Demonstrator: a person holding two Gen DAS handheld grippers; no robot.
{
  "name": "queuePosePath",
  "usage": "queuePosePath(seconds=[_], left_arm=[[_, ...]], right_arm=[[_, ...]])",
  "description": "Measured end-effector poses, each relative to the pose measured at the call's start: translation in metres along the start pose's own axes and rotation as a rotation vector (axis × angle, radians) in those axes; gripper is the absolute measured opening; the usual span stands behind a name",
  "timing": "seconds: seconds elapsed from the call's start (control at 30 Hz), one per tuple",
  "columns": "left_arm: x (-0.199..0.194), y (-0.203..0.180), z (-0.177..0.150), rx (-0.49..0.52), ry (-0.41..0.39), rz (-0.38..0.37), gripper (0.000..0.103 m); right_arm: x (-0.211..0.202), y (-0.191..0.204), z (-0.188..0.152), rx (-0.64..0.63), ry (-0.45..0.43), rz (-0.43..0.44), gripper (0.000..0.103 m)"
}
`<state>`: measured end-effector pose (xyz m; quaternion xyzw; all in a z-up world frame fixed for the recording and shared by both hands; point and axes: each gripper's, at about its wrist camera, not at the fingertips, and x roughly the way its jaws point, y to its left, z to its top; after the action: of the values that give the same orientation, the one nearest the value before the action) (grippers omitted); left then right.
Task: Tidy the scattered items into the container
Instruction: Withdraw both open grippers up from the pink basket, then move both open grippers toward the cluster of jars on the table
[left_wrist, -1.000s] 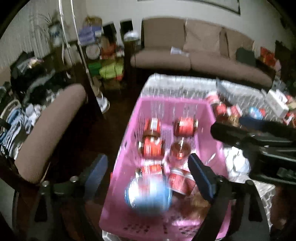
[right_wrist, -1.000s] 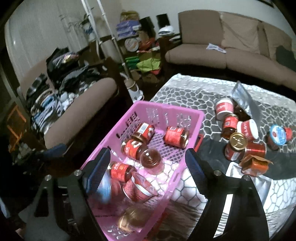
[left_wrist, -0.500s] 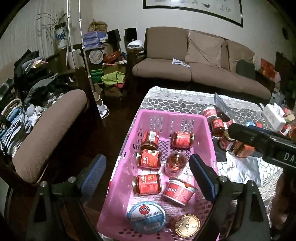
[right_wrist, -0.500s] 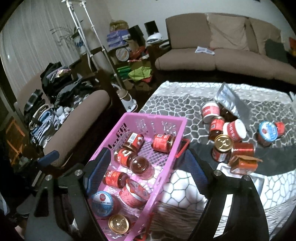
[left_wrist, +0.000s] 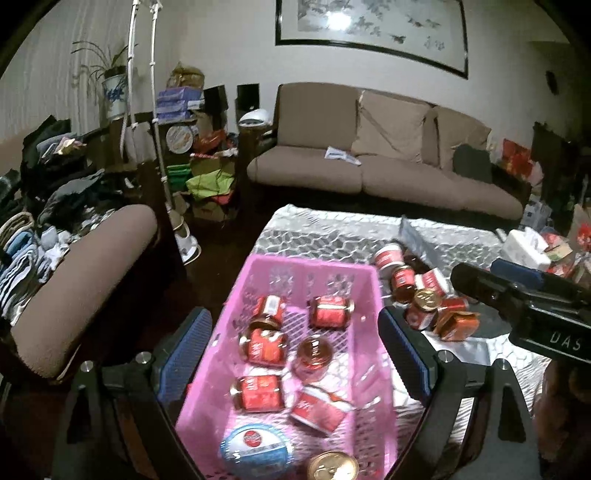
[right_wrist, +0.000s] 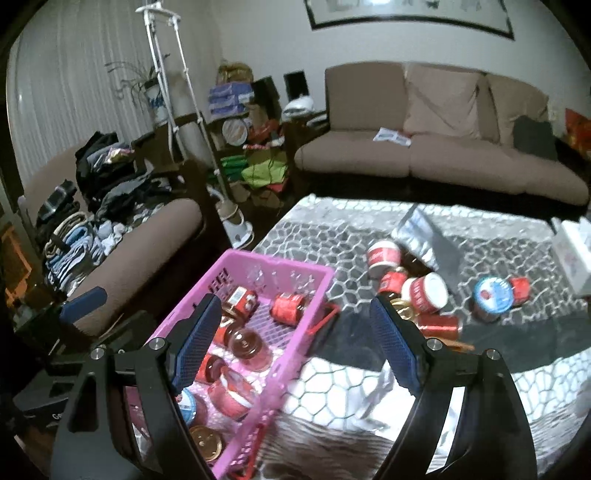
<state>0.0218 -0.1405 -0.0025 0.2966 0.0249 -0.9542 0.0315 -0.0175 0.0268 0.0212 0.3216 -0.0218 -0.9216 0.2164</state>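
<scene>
The left gripper, black with blue ribbed pads, hangs over the pink slotted plastic basket with its jaws spread wide and nothing between them. The right gripper is likewise parted and empty, poised over the basket's right rim. A second ago the blue-lidded round tub was a blur dropping at the basket's near end; now it lies still there beside a gold-lidded jar, and both views have lifted and pulled back, showing more of the room. Further in lie red-labelled glass jars. To the basket's right, on the grey honeycomb-patterned tablecloth, a cluster of red jars and cups and another blue-lidded tub wait outside it. Beyond stand a brown three-seat sofa, a cluttered shelf corner and a framed picture.
</scene>
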Motion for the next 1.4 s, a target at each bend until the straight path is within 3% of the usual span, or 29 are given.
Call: queuePosePath(seconds=[0.27,0.67,0.73,0.77,1.4], left_arm=[[-0.001,-0.027,0.007,0.000,-0.027,-0.074,0.092],[0.004,-0.073,0.011,0.012,-0.055,-0.146,0.092],[0.004,-0.080,0.013,0.017,-0.065,-0.133,0.096],[0.004,-0.085,0.014,0.021,-0.068,-0.118,0.103],[0.019,-0.138,0.019,0.017,-0.042,-0.197,0.103]], right_arm=[[-0.037,-0.019,0.007,-0.047,-0.077,-0.086,0.082],[-0.072,-0.079,0.003,0.003,-0.106,-0.180,0.082],[-0.079,-0.092,0.002,0.018,-0.111,-0.198,0.082],[-0.081,-0.097,0.001,0.024,-0.112,-0.207,0.082],[-0.114,-0.180,-0.018,0.105,-0.113,-0.337,0.082]])
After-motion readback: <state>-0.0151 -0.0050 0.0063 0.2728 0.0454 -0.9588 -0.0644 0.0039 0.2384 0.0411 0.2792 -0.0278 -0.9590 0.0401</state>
